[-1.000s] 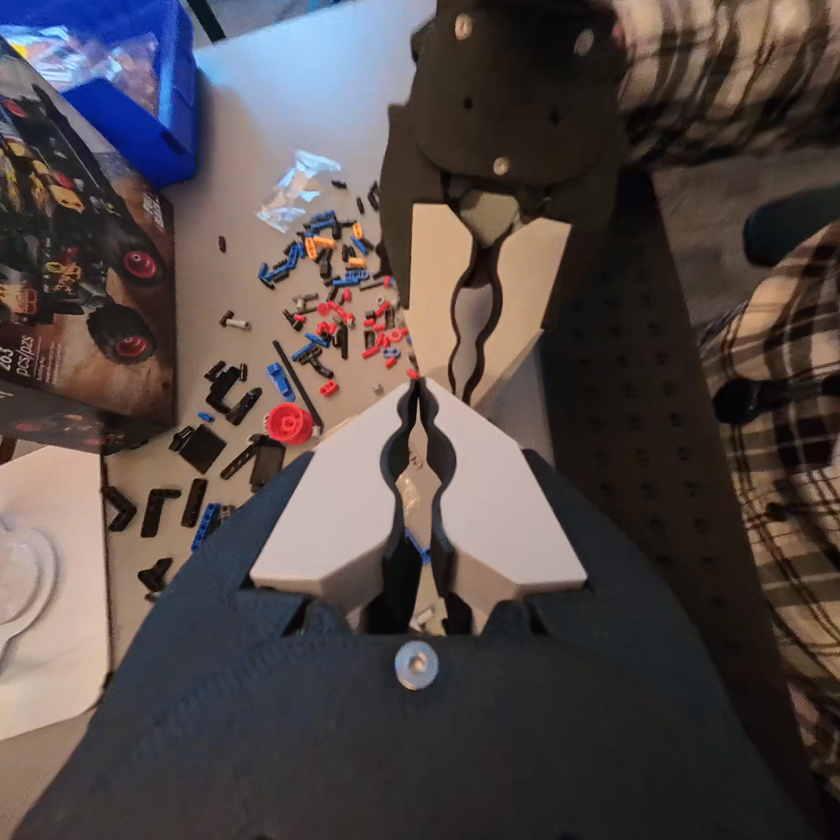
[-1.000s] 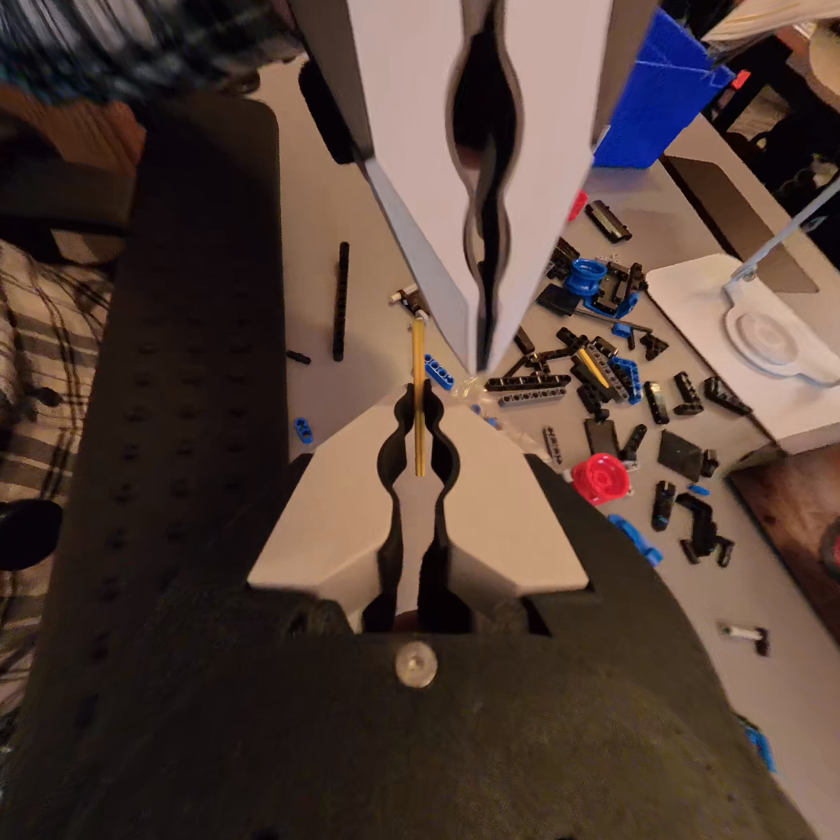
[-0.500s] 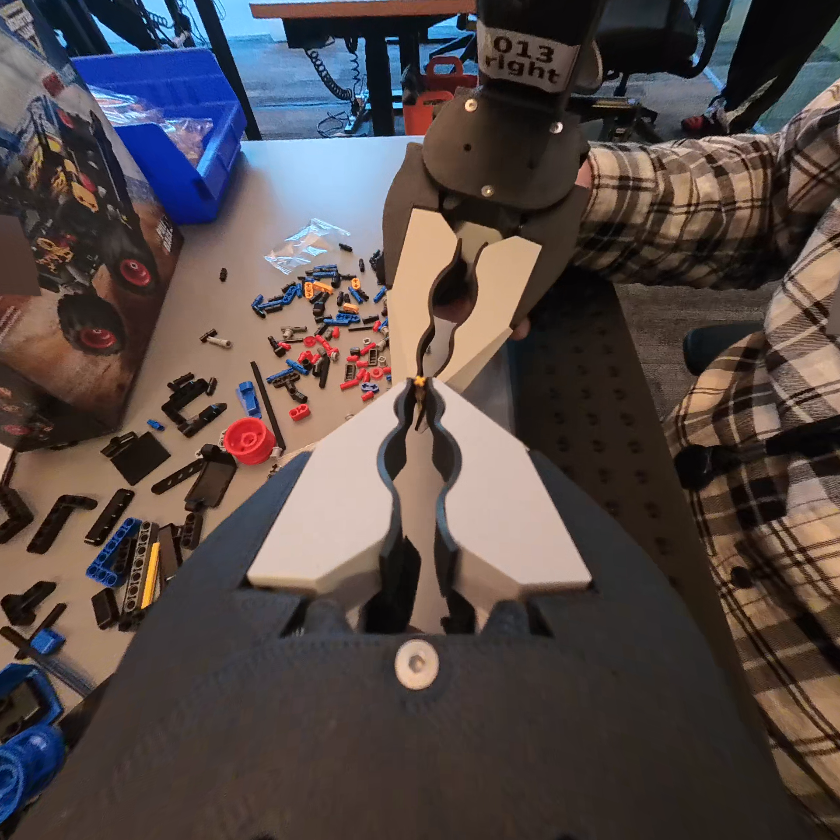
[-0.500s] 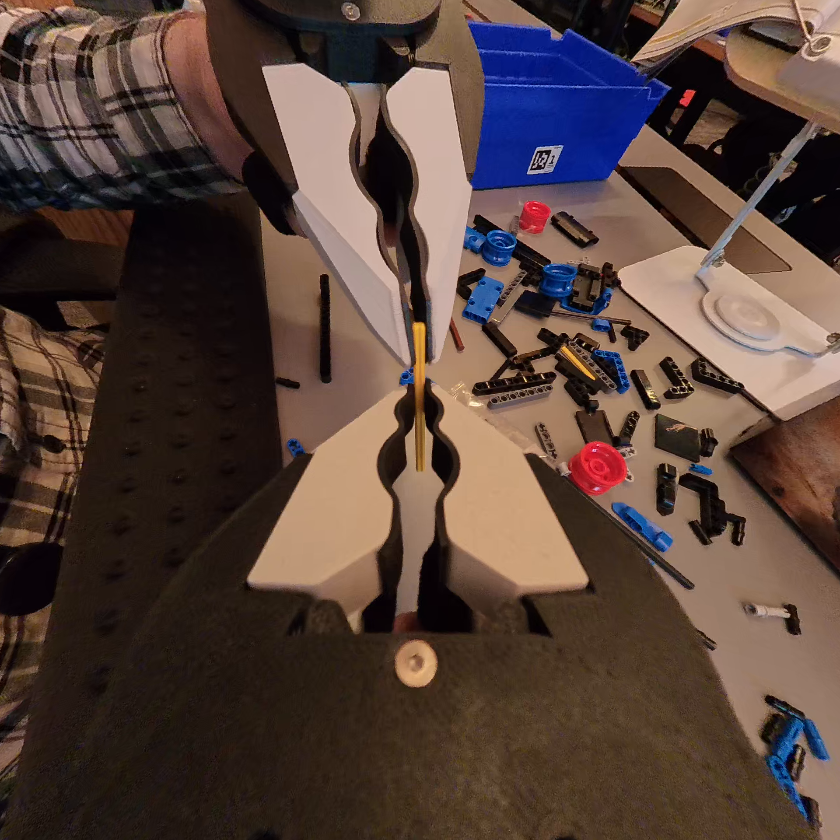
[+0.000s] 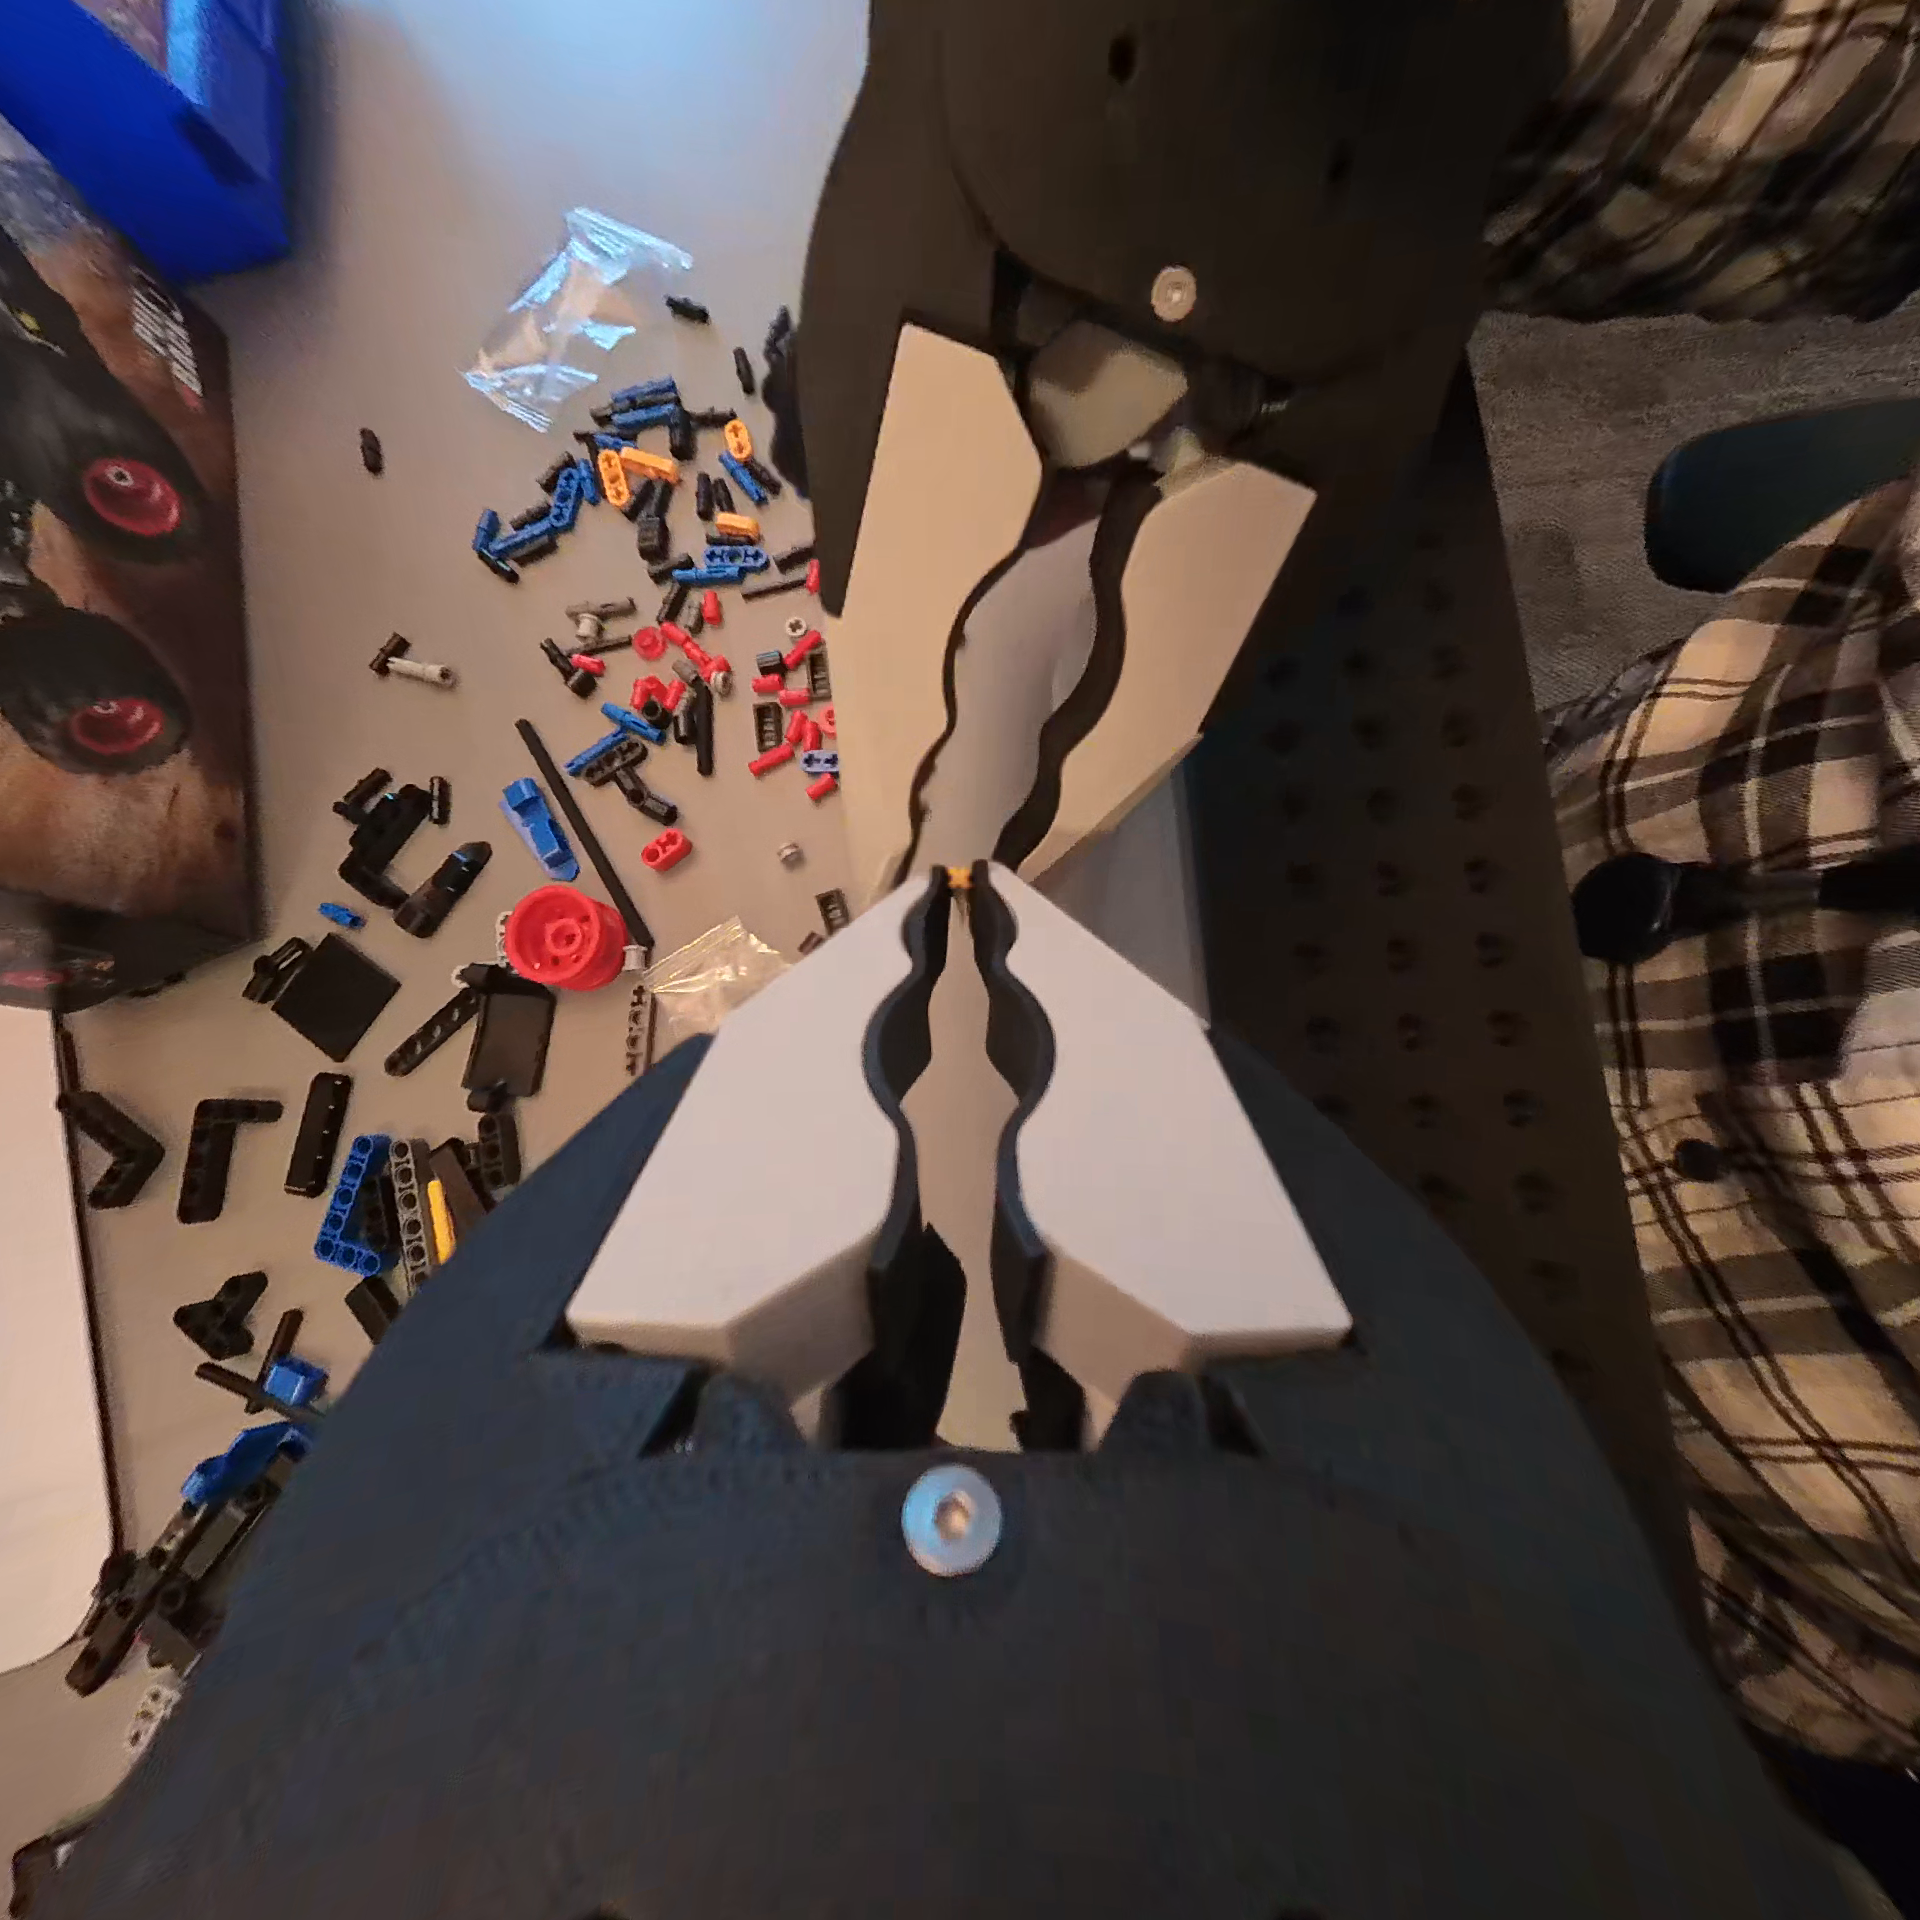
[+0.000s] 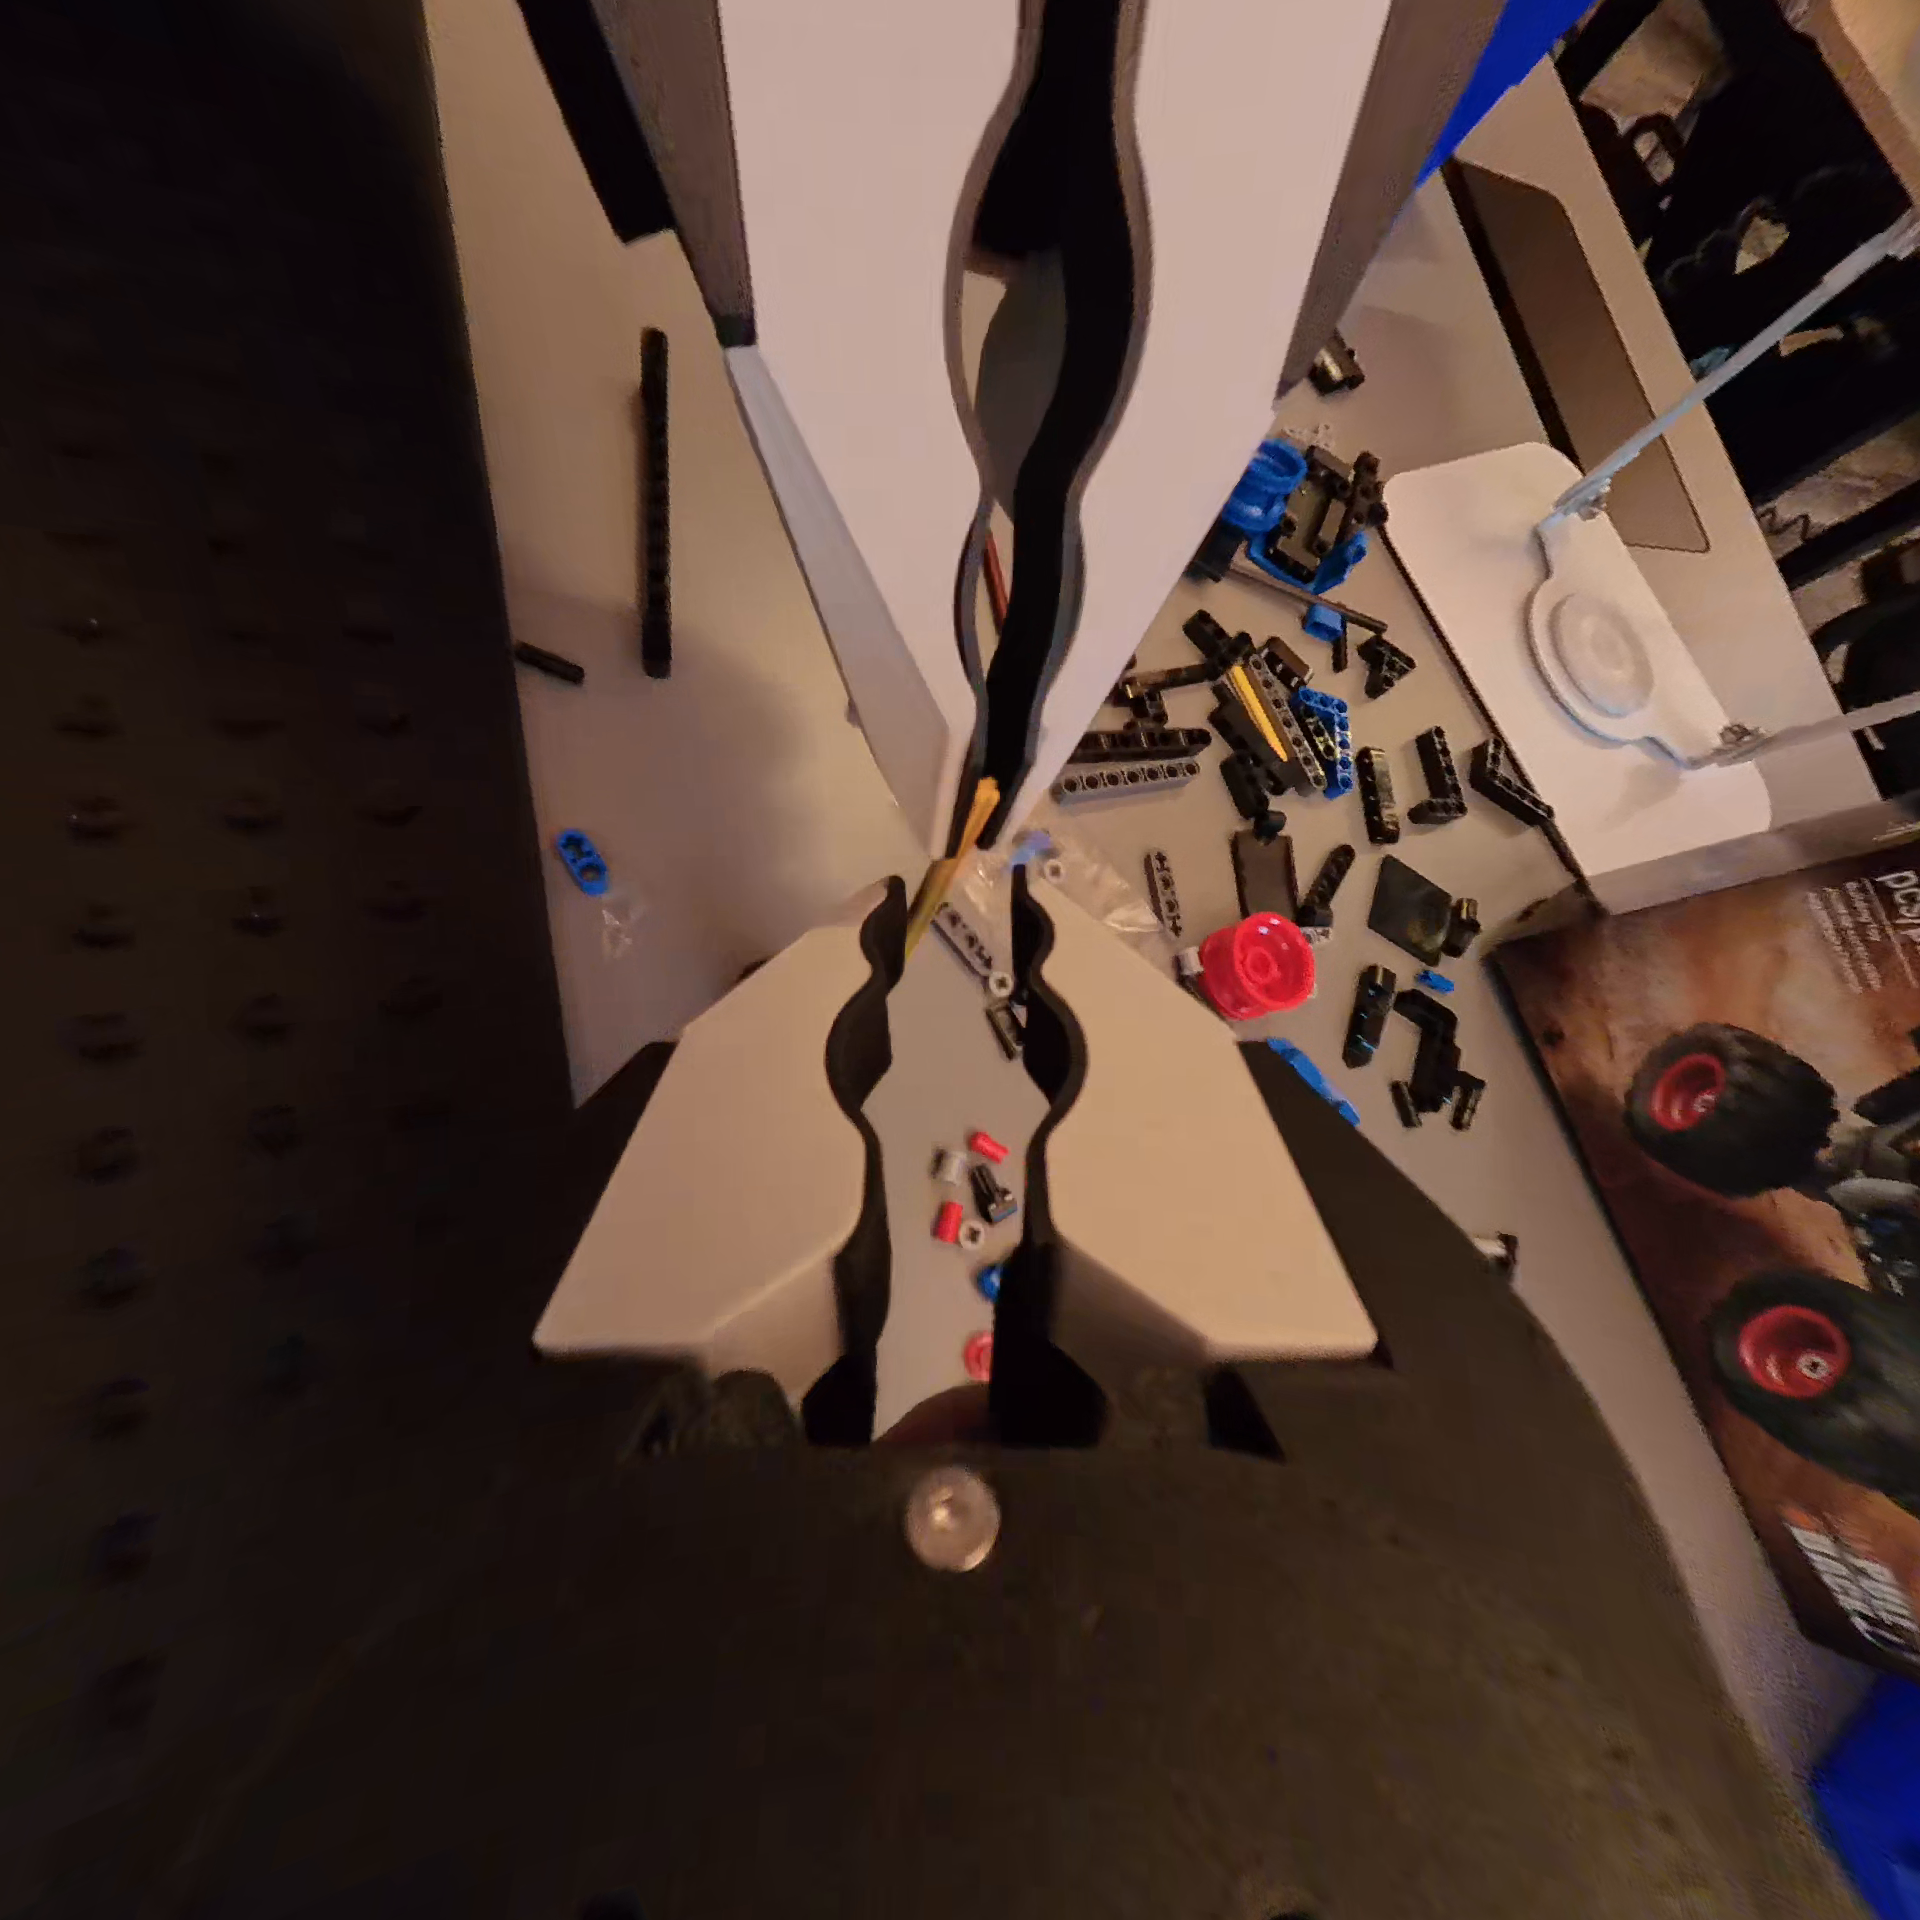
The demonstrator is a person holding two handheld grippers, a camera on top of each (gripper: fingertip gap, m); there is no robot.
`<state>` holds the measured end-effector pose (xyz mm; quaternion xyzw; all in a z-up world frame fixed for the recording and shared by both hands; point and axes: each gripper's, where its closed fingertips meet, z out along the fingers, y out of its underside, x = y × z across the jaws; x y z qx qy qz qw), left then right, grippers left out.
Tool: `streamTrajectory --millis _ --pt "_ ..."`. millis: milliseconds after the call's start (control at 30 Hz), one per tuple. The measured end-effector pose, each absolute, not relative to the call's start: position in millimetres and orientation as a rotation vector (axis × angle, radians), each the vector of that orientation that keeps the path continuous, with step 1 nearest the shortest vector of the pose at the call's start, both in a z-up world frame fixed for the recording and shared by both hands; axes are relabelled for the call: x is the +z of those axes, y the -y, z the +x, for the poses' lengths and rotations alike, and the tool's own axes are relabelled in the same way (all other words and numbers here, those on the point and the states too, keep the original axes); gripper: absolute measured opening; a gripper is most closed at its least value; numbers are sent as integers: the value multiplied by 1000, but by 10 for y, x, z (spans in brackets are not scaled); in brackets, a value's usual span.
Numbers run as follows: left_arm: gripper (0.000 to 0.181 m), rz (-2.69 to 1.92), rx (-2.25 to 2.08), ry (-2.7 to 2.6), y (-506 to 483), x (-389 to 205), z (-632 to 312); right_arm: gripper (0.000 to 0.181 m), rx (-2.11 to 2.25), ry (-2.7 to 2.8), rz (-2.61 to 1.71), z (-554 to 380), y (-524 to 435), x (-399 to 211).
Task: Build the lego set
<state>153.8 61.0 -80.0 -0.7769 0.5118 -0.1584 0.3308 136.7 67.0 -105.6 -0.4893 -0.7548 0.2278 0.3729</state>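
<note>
A thin yellow axle (image 6: 961,844) hangs between the two grippers above the grey table (image 5: 436,343). My left gripper (image 5: 961,883) is shut on it; only the axle's yellow end (image 5: 961,875) shows at its fingertips. In the right wrist view the left gripper (image 6: 977,821) comes down from the top with the axle pinched in its tips. My right gripper (image 6: 956,904) is open; the axle's lower end lies loose beside its left fingertip. In the left wrist view the right gripper (image 5: 966,831) faces mine tip to tip, with its jaws spread.
Loose red, blue and black pieces (image 5: 686,623) cover the table, with a red wheel hub (image 5: 561,935) and a long black beam (image 6: 655,499). The set's box (image 5: 104,623) and a blue bin (image 5: 135,125) stand left. A black perforated mat (image 5: 1351,831) and a plaid sleeve (image 5: 1714,935) lie right. Both grippers' tips are close together, under 4 cm apart. About 12 cm separates my right fingertips from the red wheel hub (image 5: 561,935). Seen from the right wrist view (image 6: 1267,959) as well.
My right gripper has opened and let go of the yellow axle. My left gripper has closed on the axle and holds it. Both grippers have come closer together and lower over the table.
</note>
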Motion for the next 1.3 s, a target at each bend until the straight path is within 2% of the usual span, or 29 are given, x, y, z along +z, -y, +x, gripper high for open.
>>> streamTrajectory --millis 100,267,567,1300 --pt "2 -2056 -423 -1378 -591 -839 1552 9 597 1954 -1235 1371 -604 -1063" --pt "4 -2089 -461 -1393 -580 -905 1562 3 701 1933 -1272 1364 -592 -1130" --pt "3 -2083 -576 -1357 -475 -974 1644 2 999 1880 -1305 1416 -426 -1181" --pt "3 -2063 -563 -1265 -410 -1108 1643 2 964 2035 -1247 1443 -354 -1340"
